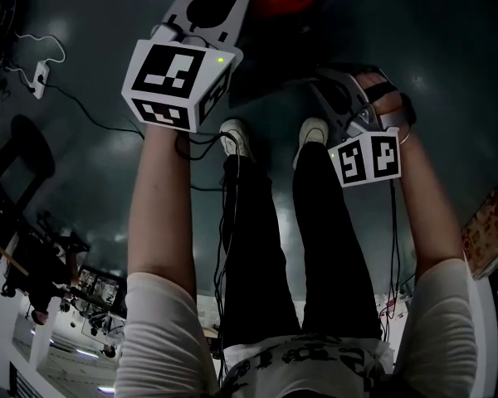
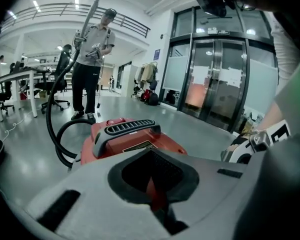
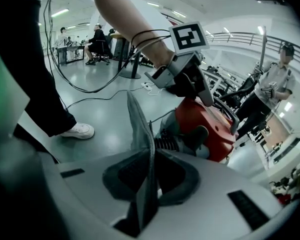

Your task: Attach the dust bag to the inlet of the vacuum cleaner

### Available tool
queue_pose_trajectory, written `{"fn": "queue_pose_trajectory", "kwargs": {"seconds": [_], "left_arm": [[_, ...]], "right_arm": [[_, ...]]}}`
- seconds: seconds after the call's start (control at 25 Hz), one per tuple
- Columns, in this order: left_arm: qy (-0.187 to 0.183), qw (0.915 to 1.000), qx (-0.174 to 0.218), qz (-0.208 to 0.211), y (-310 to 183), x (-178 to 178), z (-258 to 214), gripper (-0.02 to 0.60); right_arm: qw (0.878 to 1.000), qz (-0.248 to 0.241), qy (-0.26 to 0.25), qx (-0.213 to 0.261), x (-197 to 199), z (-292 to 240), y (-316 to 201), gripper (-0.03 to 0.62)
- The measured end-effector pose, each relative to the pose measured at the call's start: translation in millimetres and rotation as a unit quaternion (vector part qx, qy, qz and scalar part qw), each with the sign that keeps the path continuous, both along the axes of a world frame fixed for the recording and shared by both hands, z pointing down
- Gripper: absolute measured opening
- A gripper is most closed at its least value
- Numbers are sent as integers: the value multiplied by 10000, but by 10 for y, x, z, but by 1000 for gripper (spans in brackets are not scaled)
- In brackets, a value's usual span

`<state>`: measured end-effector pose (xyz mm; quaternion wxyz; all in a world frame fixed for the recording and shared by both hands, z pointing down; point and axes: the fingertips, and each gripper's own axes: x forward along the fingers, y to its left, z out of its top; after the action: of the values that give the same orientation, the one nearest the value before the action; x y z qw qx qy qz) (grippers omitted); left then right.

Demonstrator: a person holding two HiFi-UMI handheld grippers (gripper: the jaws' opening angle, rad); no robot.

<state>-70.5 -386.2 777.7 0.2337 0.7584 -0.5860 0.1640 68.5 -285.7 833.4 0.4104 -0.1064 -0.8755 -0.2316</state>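
— What is pictured, from the left?
— A bystander (image 2: 92,54) with a black hose (image 2: 52,114) is seen behind the one red vacuum cleaner (image 2: 125,139). The left gripper (image 2: 154,184) is aimed at it, jaws drawn together on nothing.
— And the bag?
— One grey dust bag (image 3: 139,129) is pinched edge-on in the right gripper (image 3: 149,181), its length running straight out from the jaws, near the vacuum cleaner. Two white shoes (image 1: 235,135) are seen between the two grippers.
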Motion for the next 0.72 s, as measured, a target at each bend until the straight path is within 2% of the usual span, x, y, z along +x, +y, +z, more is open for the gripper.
{"fn": "queue_pose_trajectory", "kwargs": {"seconds": [0.4,0.72], "left_arm": [[180,9988,-432,176,-31,16,90,3],[116,9991,-362,184,-12,40,98,3]], "right_arm": [[9996,111,-33,-275,-32,28,-28,29],[9907,575,198,-1214,-43,39,-75,31]]}}
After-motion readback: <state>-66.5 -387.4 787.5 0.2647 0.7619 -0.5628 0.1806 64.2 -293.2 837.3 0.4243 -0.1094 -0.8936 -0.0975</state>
